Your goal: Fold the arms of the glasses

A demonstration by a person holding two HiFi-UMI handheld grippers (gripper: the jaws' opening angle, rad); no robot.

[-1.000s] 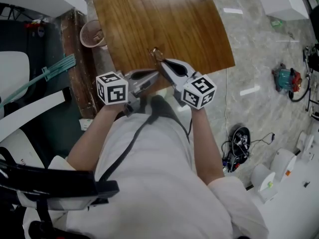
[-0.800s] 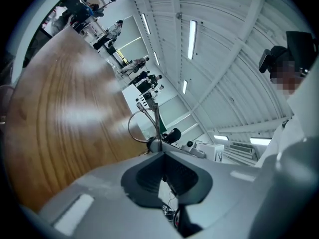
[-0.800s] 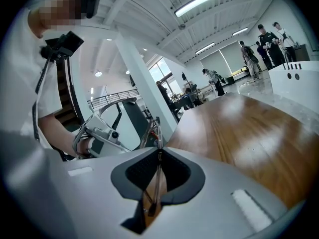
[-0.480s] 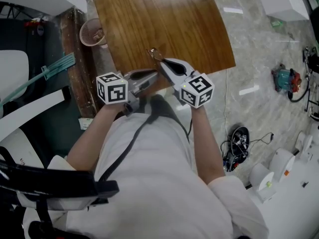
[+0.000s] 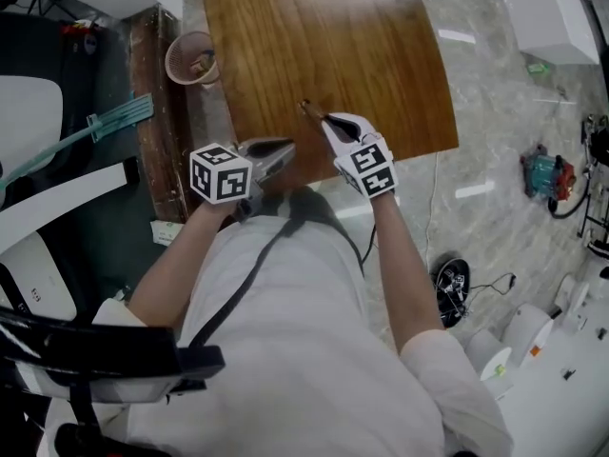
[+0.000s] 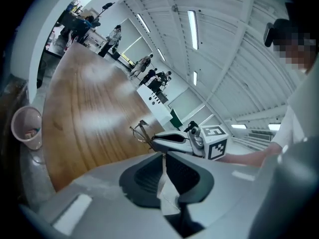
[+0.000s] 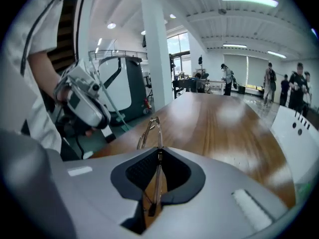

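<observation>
The thin wire-framed glasses (image 5: 308,109) hang just over the near part of the wooden table (image 5: 324,36). My right gripper (image 5: 326,119) is shut on them. In the right gripper view the frame (image 7: 152,129) sticks out past the jaws of that gripper (image 7: 158,154), with a thin metal part pinched between the pads. My left gripper (image 5: 285,147) sits to the left, apart from the glasses. Its jaws (image 6: 163,157) have just been opening and stand slightly open with nothing between them. The left gripper view shows the glasses (image 6: 140,132) at the right gripper's tip.
A pink cup (image 5: 190,60) stands off the table's left edge, beside a dark wooden bench. A white box (image 5: 547,12) is on the floor at the far right. Cables and tools lie on the tiled floor at the right. People stand far off in the hall.
The grippers have come apart: the left one no longer meets the glasses. My right gripper has rolled and sunk toward the table, carrying the glasses.
</observation>
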